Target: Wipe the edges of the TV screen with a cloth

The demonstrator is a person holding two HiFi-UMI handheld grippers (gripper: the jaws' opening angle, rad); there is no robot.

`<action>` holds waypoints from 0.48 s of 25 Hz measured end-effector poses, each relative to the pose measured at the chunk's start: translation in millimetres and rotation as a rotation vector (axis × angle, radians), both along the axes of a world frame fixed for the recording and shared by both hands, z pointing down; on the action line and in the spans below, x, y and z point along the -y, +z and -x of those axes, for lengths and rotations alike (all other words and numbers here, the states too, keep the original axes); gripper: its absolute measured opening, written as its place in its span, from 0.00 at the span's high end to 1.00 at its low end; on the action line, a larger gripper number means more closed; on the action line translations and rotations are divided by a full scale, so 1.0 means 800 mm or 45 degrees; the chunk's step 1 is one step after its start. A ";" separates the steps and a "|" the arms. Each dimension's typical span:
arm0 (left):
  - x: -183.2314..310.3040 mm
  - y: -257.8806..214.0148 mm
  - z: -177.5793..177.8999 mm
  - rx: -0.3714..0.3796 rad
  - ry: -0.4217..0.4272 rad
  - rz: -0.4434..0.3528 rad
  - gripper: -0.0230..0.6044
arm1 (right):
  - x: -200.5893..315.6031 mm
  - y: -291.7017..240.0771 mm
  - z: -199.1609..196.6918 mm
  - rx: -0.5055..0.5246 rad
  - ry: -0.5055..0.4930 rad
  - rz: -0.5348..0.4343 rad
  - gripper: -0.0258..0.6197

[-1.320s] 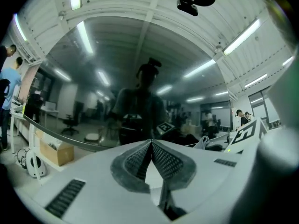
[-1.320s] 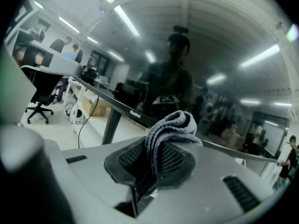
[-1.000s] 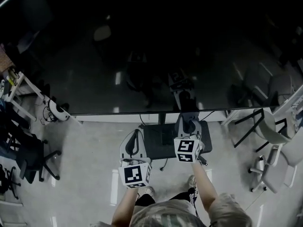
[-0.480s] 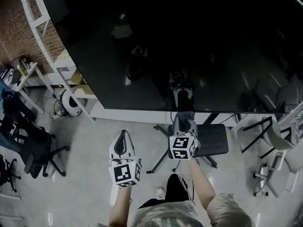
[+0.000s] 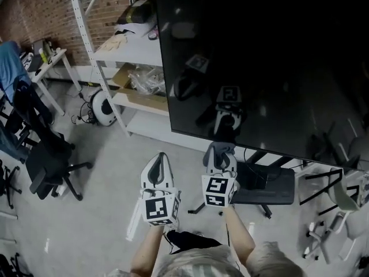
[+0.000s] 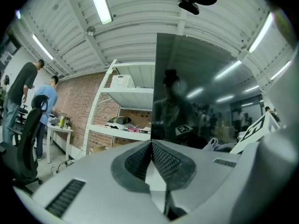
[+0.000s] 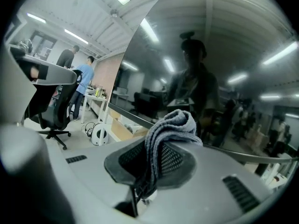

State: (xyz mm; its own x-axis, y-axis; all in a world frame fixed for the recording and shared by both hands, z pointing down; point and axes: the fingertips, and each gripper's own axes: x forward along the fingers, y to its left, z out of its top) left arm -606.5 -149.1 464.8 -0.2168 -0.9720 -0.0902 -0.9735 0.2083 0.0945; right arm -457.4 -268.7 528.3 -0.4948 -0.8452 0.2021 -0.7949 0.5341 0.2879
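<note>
Brick wall (image 5: 34,10) and a white shelving rack (image 5: 124,55) take up the room's left side, with a dark office chair (image 5: 49,166) standing on the pale, glossy grey floor (image 5: 98,212). Filling the upper right of the head view is the TV screen (image 5: 259,68), a large black reflective panel on a floor stand (image 5: 271,190), its lower left corner close to the rack. The right tool (image 5: 219,150) is clamped on the grey cloth (image 7: 170,125), a folded wad that bulges out past the jaw tips, probably so that soft fabric rather than hard plastic meets the panel. It points at the screen's bottom edge and sits near it, though I cannot tell whether the cloth touches. The left tool (image 5: 159,157) has its jaws pressed together on nothing and hangs beside the other, below the screen's lower left corner, seemingly just kept out of the way. Two people (image 6: 44,101) stand far off by the brick wall.
</note>
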 end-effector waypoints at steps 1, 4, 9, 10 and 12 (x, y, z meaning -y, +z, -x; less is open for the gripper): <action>0.006 0.000 0.012 0.008 0.020 0.005 0.94 | -0.003 -0.001 0.018 0.004 -0.001 0.001 0.88; 0.021 -0.006 0.049 0.026 0.066 0.004 0.94 | -0.012 -0.003 0.070 -0.004 -0.023 -0.006 0.88; 0.033 -0.026 0.106 0.075 0.079 -0.016 0.94 | -0.021 0.001 0.120 0.015 -0.008 0.046 0.88; 0.033 -0.026 0.114 0.078 0.069 -0.013 0.94 | -0.022 0.001 0.124 0.016 -0.008 0.055 0.88; 0.033 -0.024 0.126 0.069 0.049 -0.006 0.94 | -0.024 0.001 0.132 0.008 -0.018 0.056 0.88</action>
State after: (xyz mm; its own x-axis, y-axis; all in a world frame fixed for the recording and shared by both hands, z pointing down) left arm -707.4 -175.5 445.5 -0.1736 -0.9792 -0.1054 -0.9845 0.1700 0.0424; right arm -563.2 -249.6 528.8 -0.5082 -0.8285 0.2354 -0.7889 0.5574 0.2587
